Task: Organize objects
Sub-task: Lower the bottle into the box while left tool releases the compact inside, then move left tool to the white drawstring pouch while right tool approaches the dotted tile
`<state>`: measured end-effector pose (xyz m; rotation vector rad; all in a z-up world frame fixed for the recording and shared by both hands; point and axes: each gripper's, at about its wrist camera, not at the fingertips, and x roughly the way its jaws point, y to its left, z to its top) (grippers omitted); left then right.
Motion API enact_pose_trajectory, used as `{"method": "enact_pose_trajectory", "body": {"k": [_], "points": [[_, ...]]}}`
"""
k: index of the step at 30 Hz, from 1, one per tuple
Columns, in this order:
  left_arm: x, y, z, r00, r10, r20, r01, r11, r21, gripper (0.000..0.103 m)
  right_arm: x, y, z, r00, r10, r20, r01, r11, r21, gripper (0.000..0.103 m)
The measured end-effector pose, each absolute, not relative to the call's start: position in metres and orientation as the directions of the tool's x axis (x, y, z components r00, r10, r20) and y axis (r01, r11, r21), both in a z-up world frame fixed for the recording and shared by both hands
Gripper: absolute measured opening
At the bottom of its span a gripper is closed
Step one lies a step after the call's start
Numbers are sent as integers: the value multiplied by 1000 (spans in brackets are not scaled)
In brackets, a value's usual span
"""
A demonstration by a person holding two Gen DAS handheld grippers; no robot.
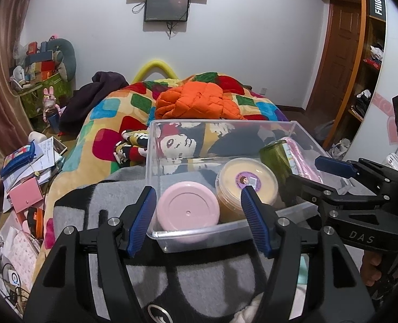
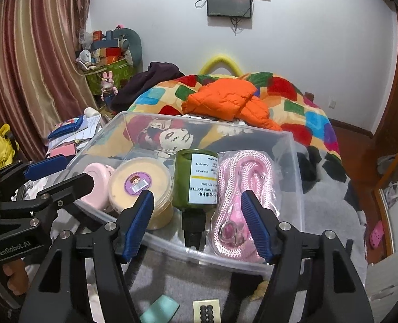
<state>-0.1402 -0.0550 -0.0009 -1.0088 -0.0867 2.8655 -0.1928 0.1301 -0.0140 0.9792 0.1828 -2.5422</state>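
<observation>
Your left gripper (image 1: 199, 219) was spread wide and held nothing, hovering low in the frame over the near wall of the clear plastic bin (image 1: 199, 232), with the pink round lid (image 1: 187, 211) framed between its blue pads. Your right gripper (image 2: 197, 222) was likewise spread and empty at the bottom of its frame, with the neck of the green pump bottle (image 2: 195, 181) lying between its pads and the bagged pink rope (image 2: 238, 202) just beside it to the right. The yellow tub (image 2: 142, 181) sat left of centre, touching the pink lid's container. The bin rested on a grey blanket (image 1: 96, 202) over the bed, and that soft footing was your main risk: pressing down on a rim could have tipped or slid the bin. The two grippers were near each other at the bin's front, so reaching across could have knocked them together. The bottle lay on its side and might have rolled under a pad, and the rope's slick bag could have slipped from a shallow pinch.
</observation>
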Motion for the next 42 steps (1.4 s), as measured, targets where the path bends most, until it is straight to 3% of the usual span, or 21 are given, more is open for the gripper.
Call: {"method": "enact_pose_trajectory", "body": {"k": [3, 6, 21, 25, 42], "points": [[-136, -52, 2, -778, 111, -618, -78, -994, -80, 74, -188, 133, -12, -671, -325, -666, 417, -908, 23, 66], [-130, -51, 4, -775, 115, -621, -77, -993, -86, 81, -184, 137, -10, -678, -328, -658, 412, -911, 30, 74], [-98, -41, 15, -776, 123, -619, -94, -992, -79, 93, -150, 174, 4, -704, -326, -631, 397, -917, 32, 75], [-86, -39, 17, -780, 110, -616, -91, -994, -62, 94, -140, 184, 6, -717, -314, -622, 378, -925, 31, 82], [-63, -19, -25, -686, 148, -712, -104, -989, -105, 95, -113, 220, -18, -721, -250, -647, 319, -948, 11, 83]]}}
